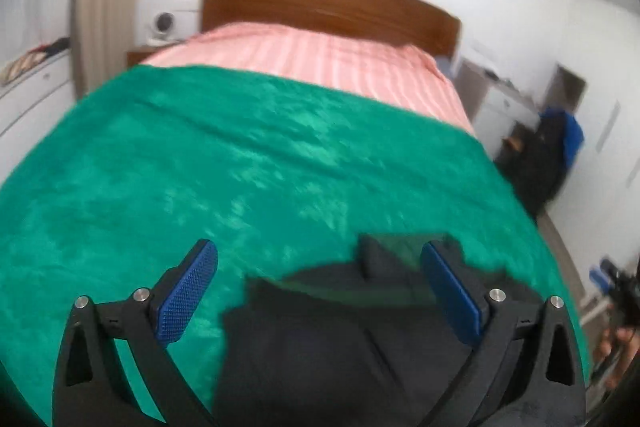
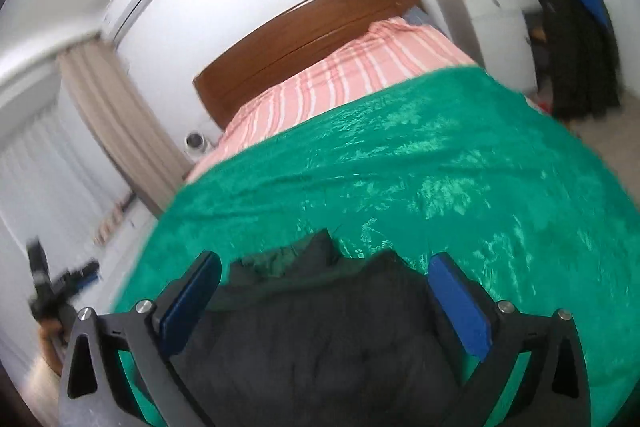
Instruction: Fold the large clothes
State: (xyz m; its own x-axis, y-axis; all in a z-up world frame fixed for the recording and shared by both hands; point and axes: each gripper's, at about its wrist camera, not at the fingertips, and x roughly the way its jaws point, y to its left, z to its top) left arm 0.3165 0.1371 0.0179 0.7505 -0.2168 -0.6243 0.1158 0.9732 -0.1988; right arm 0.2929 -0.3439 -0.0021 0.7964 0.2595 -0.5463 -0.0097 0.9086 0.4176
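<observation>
Left tool point(image 1: 320, 287), right tool point(image 2: 324, 291): jaws apart, gripping nothing. Dark garment point(image 2: 320, 339) lies near on green blanket point(image 2: 440, 167). Far: striped sheet point(image 1: 312, 55), headboard point(image 1: 328, 3).

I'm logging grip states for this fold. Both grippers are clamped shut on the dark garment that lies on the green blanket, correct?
Not quite. Both wrist views show the left gripper and the right gripper with jaws wide open, the blue pads clear of the cloth. The dark garment does lie on the green blanket, as you said.
</observation>
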